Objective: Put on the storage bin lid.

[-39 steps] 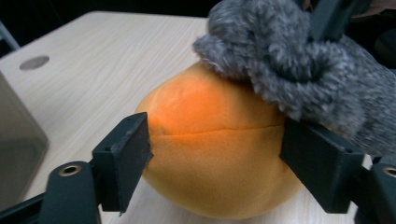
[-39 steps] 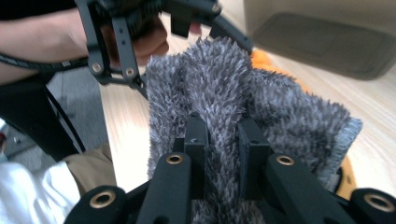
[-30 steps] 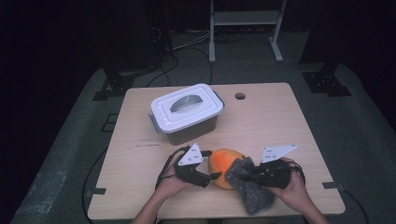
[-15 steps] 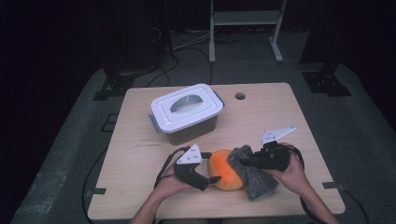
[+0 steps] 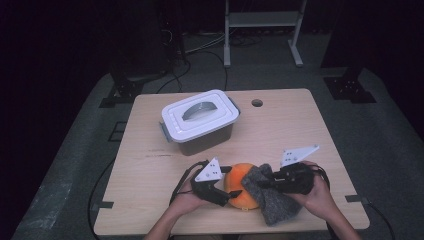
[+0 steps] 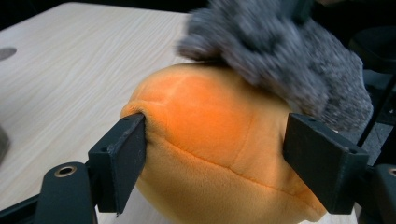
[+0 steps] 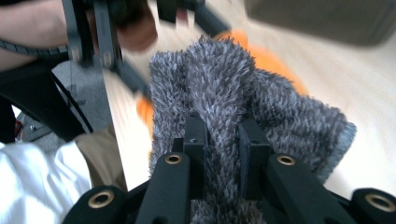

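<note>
**Grey cloth working over an orange plush ball**

Shifting leftward since a second ago, the grey cloth (image 5: 270, 197) is now lying against the right side and top of the orange plush ball (image 5: 241, 182), where earlier it was hanging lower and further toward the table's near right corner. Carrying it, the right gripper (image 5: 272, 181) is sitting higher and closer to the ball than it was, with its white three-cornered plate tipping up to the right.

That gripper's jaws are pinching a fold of the cloth tightly; in the right gripper view the fuzzy grey pile (image 7: 219, 107) is bulging up between and around the two black jaws, with the orange of the ball (image 7: 275, 63) peeking out behind it.

Meanwhile the left gripper (image 5: 222, 192) is staying at the ball's left side. Its jaws have just been closing in a little around the ball, and in the left gripper view the ball (image 6: 215, 140) is sitting between them, the left jaw denting the plush and the right jaw meeting its far flank, so the ball is being grasped and steadied. The cloth (image 6: 275, 60) is draping over its upper right.

Ball and cloth are resting near the front edge of the wooden table (image 5: 150, 175), well apart from the lidded plastic box (image 5: 200, 120) standing further back on the left.
</note>
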Demonstrator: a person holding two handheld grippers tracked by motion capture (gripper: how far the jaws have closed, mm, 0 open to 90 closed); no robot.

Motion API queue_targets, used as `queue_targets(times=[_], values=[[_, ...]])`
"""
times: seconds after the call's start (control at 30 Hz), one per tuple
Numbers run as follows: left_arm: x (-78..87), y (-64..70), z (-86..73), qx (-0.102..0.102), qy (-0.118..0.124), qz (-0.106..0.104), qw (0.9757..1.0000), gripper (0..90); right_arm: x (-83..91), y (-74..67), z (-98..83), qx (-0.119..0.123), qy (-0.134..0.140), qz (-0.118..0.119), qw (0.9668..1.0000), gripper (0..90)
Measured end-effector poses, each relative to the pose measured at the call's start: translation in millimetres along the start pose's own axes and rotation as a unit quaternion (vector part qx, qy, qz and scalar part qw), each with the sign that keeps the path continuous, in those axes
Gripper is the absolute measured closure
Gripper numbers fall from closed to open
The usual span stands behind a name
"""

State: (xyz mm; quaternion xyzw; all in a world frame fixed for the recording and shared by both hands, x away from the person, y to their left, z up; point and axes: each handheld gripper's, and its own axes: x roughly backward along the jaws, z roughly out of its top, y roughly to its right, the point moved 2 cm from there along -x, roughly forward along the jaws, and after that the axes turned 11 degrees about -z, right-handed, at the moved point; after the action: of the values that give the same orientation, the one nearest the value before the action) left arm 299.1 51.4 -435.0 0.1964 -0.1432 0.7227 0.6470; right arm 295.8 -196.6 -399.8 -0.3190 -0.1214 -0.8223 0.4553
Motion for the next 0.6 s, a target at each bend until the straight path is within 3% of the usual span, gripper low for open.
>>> queue_targets(times=[0.07, 0.1, 0.2, 0.3, 0.4, 0.5, 0.6], values=[[-1.7, 3.0, 1.3, -0.011, 0.002, -0.004, 0.9999, 21.7, -2.8, 0.1, 18.0, 0.010, 0.005, 0.002, 0.9999, 76.0], [-2.2, 4.3, 2.2, -0.021, -0.001, -0.003, 0.9998, 21.7, -2.8, 0.1, 18.0, 0.010, 0.005, 0.002, 0.9999, 76.0], [-2.5, 5.4, 2.1, -0.025, -0.011, 0.003, 0.9996, 18.8, -16.0, 0.0, 30.8, 0.016, -0.002, 0.013, 0.9998, 75.8], [1.5, 2.4, -0.3, -0.016, -0.016, 0.016, 0.9996, 15.3, -28.5, 1.2, 28.4, 0.008, -0.012, 0.021, 0.9997, 75.9], [3.2, -1.7, -0.5, 0.005, -0.019, 0.023, 0.9996, 8.4, -26.1, 3.4, 20.7, -0.003, -0.005, 0.030, 0.9995, 76.0], [-0.2, -0.4, -0.1, 0.013, -0.016, -0.004, 0.9998, 17.5, -19.6, 4.1, 13.9, -0.007, -0.005, 0.028, 0.9996, 76.0], [-3.8, 5.4, 3.7, -0.006, -0.019, -0.008, 0.9998, 23.4, -10.4, 1.6, 11.5, -0.001, -0.011, 0.022, 0.9997, 76.0]])
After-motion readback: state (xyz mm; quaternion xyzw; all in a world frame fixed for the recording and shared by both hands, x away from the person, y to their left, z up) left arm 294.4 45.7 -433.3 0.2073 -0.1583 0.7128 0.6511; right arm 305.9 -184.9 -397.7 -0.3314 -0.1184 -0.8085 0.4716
